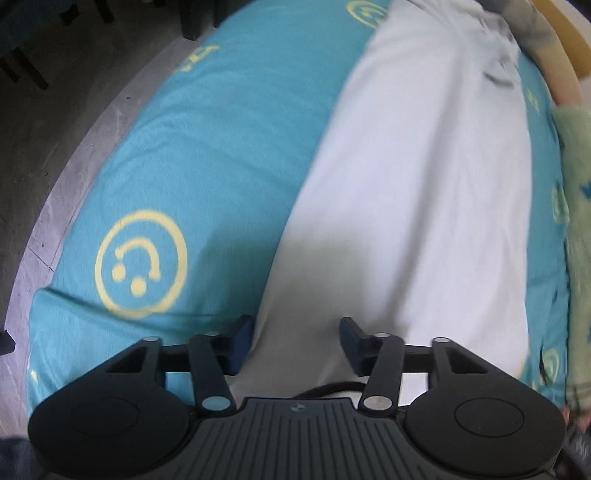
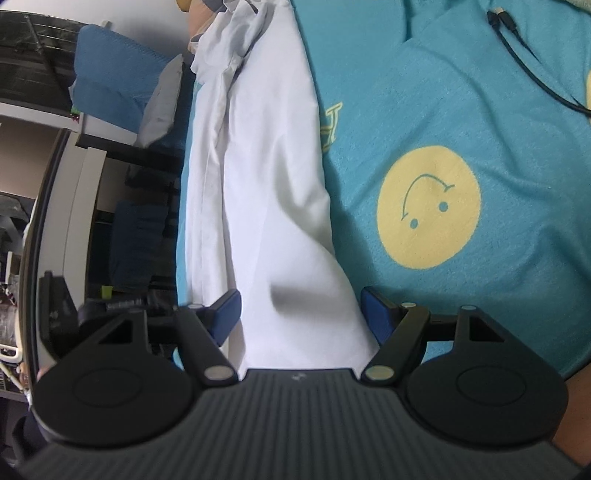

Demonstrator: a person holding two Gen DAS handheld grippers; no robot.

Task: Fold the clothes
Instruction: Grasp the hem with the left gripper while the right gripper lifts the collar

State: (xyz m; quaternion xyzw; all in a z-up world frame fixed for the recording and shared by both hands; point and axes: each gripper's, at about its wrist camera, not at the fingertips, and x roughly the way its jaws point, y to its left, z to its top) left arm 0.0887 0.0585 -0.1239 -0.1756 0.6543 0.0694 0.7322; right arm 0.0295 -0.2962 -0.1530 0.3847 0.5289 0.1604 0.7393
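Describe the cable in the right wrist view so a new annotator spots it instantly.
Start from the turquoise bedsheet with yellow smiley prints. Go to the upper right corner of the right wrist view, above the solid yellow smiley. There a thin black cable lies loose on the sheet, the only dark, cord-like thing there, ending in a metal plug.

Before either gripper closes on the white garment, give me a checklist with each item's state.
1. White garment lies long and flat on the teal sheet: ok.
2. Left gripper over white fabric, pads apart: ok.
3. Right gripper straddles the garment's end, pads apart: ok.
4. Far end smooth: not ok, bunched.
5. Black cable clear of the garment: ok.
6. Pads touching cloth: cannot tell.
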